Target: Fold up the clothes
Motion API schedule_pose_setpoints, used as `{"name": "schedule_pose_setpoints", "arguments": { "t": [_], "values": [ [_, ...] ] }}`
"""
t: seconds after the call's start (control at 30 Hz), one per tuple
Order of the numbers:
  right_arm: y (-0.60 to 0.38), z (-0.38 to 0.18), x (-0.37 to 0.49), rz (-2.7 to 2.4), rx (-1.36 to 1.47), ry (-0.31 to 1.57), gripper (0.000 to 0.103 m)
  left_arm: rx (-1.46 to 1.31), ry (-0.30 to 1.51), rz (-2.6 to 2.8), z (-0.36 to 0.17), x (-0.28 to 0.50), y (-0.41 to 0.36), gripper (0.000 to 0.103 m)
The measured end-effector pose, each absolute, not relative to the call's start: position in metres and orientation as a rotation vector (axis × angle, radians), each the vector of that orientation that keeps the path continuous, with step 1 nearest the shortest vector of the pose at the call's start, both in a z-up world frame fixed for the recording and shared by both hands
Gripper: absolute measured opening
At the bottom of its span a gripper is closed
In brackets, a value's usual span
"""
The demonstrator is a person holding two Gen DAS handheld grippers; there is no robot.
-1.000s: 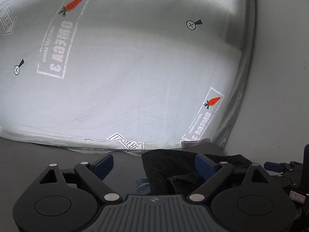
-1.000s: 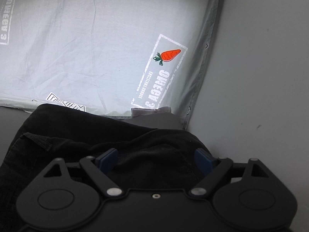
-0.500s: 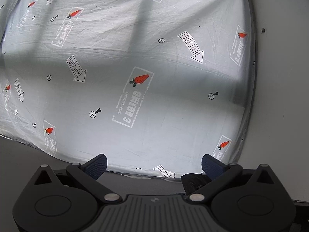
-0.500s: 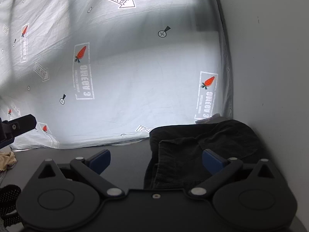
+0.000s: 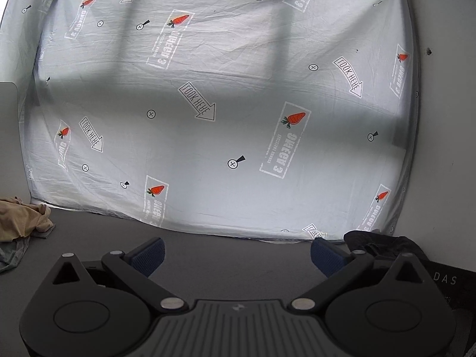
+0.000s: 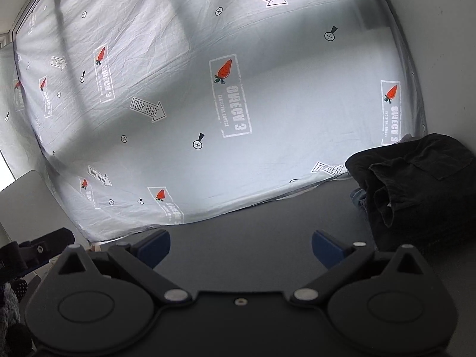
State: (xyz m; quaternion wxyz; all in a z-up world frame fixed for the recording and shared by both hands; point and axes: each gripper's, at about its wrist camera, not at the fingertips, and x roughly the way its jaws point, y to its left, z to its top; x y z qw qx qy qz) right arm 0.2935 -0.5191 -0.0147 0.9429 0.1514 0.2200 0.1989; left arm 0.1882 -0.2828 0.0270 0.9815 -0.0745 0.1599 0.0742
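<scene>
A folded black garment (image 6: pixel 416 190) lies on the dark surface at the right, beside the wall, on top of a bit of blue denim (image 6: pixel 357 197). It also shows in the left wrist view (image 5: pixel 383 242) at the lower right. My right gripper (image 6: pixel 241 245) is open and empty, well left of and apart from the garment. My left gripper (image 5: pixel 238 253) is open and empty, held above the dark surface (image 5: pixel 238 255). A crumpled beige garment (image 5: pixel 20 218) lies at the far left.
A pale grey sheet (image 5: pixel 223 104) printed with carrots and "LOOK HERE" arrows covers the bed ahead. A white wall (image 5: pixel 446 119) runs along the right. The other gripper (image 6: pixel 38 248) shows at the lower left of the right wrist view.
Both grippers have pulled back and up from the black garment. It left the gap between the right fingers and now lies off to the right. Much more of the sheet shows.
</scene>
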Motion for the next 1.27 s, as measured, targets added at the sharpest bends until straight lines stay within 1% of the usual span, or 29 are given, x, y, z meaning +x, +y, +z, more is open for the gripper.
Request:
{"name": "schedule_pose_setpoints", "arguments": {
  "t": [0.13, 0.23, 0.37, 0.47, 0.63, 0.8, 1.0, 1.27],
  "values": [
    [-0.442, -0.009, 0.236, 0.335, 0.304, 0.378, 0.103, -0.057, 0.348, 0.137, 0.025, 0.154, -0.216, 0.103],
    [-0.390, -0.003, 0.196, 0.300, 0.308, 0.388, 0.103, -0.016, 0.343, 0.133, 0.028, 0.120, -0.164, 0.103],
    [-0.324, 0.009, 0.144, 0.185, 0.173, 0.420, 0.103, -0.013, 0.355, 0.127, 0.034, 0.084, -0.112, 0.103],
    [-0.289, 0.018, 0.115, 0.187, 0.128, 0.455, 0.103, -0.025, 0.395, 0.138, 0.037, 0.061, -0.082, 0.103],
    [-0.252, 0.025, 0.076, 0.172, 0.098, 0.551, 0.103, -0.036, 0.457, 0.139, 0.032, 0.024, -0.051, 0.103],
    [-0.221, 0.014, 0.041, 0.152, 0.003, 0.601, 0.103, -0.068, 0.538, 0.145, 0.018, -0.004, -0.027, 0.103],
    [-0.206, 0.001, 0.016, 0.161, -0.005, 0.662, 0.103, -0.117, 0.616, 0.138, 0.001, -0.018, -0.008, 0.103],
    [-0.192, -0.003, 0.011, 0.161, 0.001, 0.677, 0.103, -0.099, 0.609, 0.125, -0.001, -0.025, 0.004, 0.103]
  ]
}}
